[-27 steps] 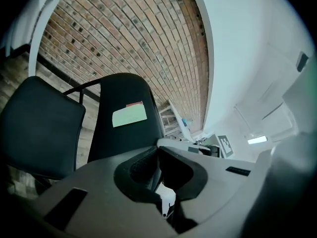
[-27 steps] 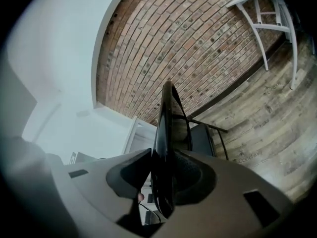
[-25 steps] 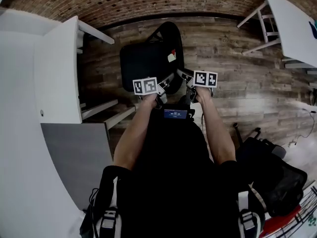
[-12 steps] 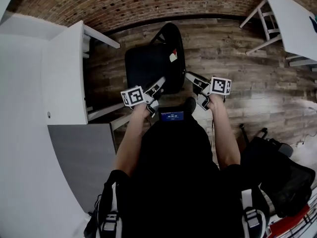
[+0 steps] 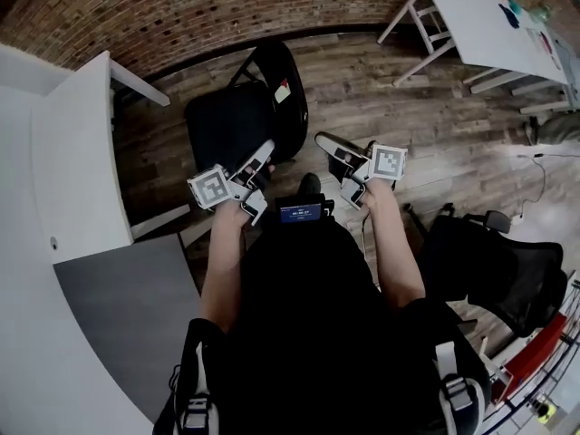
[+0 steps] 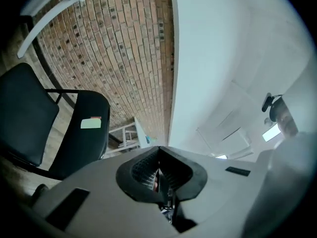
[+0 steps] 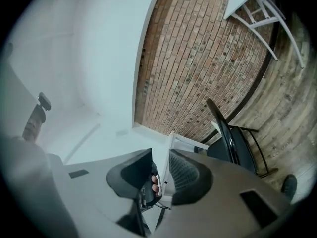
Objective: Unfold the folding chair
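Black padded folding chair (image 5: 231, 125) stands opened on the wood-plank floor (image 5: 390, 107), at the floor's edge along the brick wall (image 5: 181, 7). Seat flat and level; rounded backrest upright, pale tag on it. Left gripper (image 5: 264, 152): ribbed dark pads pressed together, nothing between. Right gripper (image 5: 326, 141): jaws apart, gap empty. Both tongs clear of the chair, on its near side.

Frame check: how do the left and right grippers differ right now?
The left gripper has its jaws pressed together, while the right gripper has its jaws apart with a clear gap. In the head view the left gripper angles up-right and the right gripper angles up-left. Shared: both are empty, both aim toward the folding chair, and neither touches it.
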A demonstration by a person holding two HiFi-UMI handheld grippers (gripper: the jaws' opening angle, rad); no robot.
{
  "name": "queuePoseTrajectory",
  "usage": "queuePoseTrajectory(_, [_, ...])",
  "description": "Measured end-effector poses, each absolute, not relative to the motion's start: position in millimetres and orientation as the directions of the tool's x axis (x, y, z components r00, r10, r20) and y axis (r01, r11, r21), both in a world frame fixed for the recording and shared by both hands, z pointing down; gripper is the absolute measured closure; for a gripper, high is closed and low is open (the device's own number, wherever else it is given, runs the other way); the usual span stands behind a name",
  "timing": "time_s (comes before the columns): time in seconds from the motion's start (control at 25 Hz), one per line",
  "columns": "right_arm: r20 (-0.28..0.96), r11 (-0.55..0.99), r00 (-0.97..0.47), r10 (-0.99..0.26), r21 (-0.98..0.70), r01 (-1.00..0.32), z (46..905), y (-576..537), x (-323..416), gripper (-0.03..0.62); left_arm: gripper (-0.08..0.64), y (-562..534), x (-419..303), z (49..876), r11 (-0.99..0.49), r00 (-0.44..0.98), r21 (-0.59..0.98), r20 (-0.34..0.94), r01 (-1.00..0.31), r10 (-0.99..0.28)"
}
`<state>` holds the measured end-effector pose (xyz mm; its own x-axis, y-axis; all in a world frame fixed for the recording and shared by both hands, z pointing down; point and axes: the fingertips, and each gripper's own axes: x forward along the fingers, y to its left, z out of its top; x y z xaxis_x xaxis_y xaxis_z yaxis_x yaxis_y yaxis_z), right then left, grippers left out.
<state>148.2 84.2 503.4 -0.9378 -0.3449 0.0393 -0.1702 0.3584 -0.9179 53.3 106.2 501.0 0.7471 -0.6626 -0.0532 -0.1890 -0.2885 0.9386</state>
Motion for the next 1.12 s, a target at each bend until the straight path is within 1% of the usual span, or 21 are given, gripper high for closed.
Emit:
queuePoseTrajectory(0.12, [0.089,0.380,-0.921,-0.379,-0.892,-0.243,488,109,164,0.479,0.554,124,60,486,-0.350,0.754,0.928,-0.140,-0.126,-0.642])
queuePoseTrajectory(0.2, [0.095,0.402,-0.917,-0.386,-0.878,-0.260,478,129,169,0.479,0.554,140,65,476,-0.392,0.752,0.913,-0.181,-0.111,-0.634])
queuePoseTrajectory(0.4, [0.067,0.447,-0.920,-0.385,-0.859,-0.250,460,197,193,0.479,0.554,204,90,460,-0.456,0.739,0.883,-0.233,-0.112,-0.632])
queuePoseTrajectory(0.6, [0.040,0.489,-0.942,-0.334,-0.847,-0.209,441,202,181,0.491,0.554,217,96,426,-0.505,0.716,0.857,-0.288,-0.104,-0.636])
queuePoseTrajectory(0.8, [0.025,0.518,-0.959,-0.284,-0.837,-0.175,424,207,156,0.491,0.554,220,86,410,-0.532,0.722,0.836,-0.285,-0.135,-0.631])
queuePoseTrajectory(1.0, [0.013,0.503,-0.955,-0.295,-0.848,-0.167,431,213,171,0.492,0.554,215,103,423,-0.521,0.740,0.842,-0.260,-0.141,-0.620])
queuePoseTrajectory(1.12, [0.000,0.483,-0.954,-0.301,-0.862,-0.153,434,219,188,0.492,0.554,220,123,430,-0.497,0.754,0.855,-0.224,-0.153,-0.617])
